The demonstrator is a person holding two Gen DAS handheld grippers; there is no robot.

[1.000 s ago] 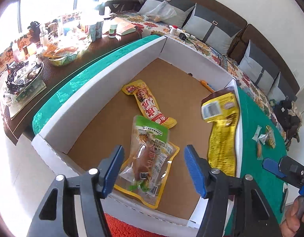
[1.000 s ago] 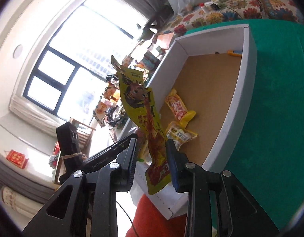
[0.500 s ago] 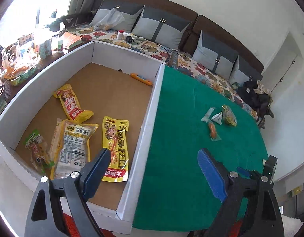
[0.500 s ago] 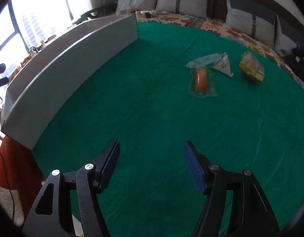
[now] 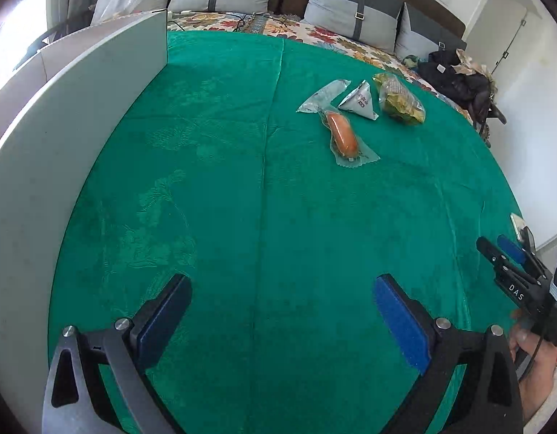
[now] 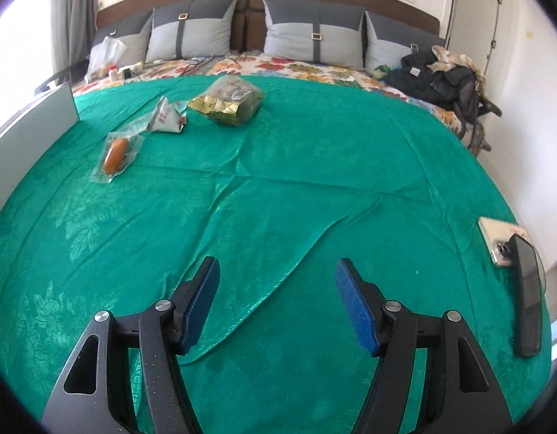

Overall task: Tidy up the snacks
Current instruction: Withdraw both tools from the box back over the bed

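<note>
Clear, crinkled plastic wraps an orange-brown sausage (image 5: 342, 133), which lies flat on the green cloth (image 5: 278, 217) toward the far side, nearer the box than the right edge. Its upper end touches a second clear, flat wrapper (image 5: 323, 95). Just beside that sits a small white pyramid-shaped packet (image 5: 361, 102) with print on its face, and next to it a puffy, glossy bag (image 5: 399, 99) in gold and dark green with a label on top. The three lie close together in a short row, well apart from both tools.

The cloth is velvety, with a woven leaf pattern and long shallow creases. Along its left edge stands the smooth white outer wall of a cardboard box (image 5: 61, 144); its inside is hidden from both views.

The left gripper (image 5: 280, 320) hovers over the near part of the cloth with its blue, rough-faced pads spread wide, holding nothing. The right gripper (image 6: 276, 302) is likewise spread wide and empty.

At the right edge of the cloth lie a pale phone (image 6: 497, 240) and a dark slim one (image 6: 527, 289), overlapping.
</note>
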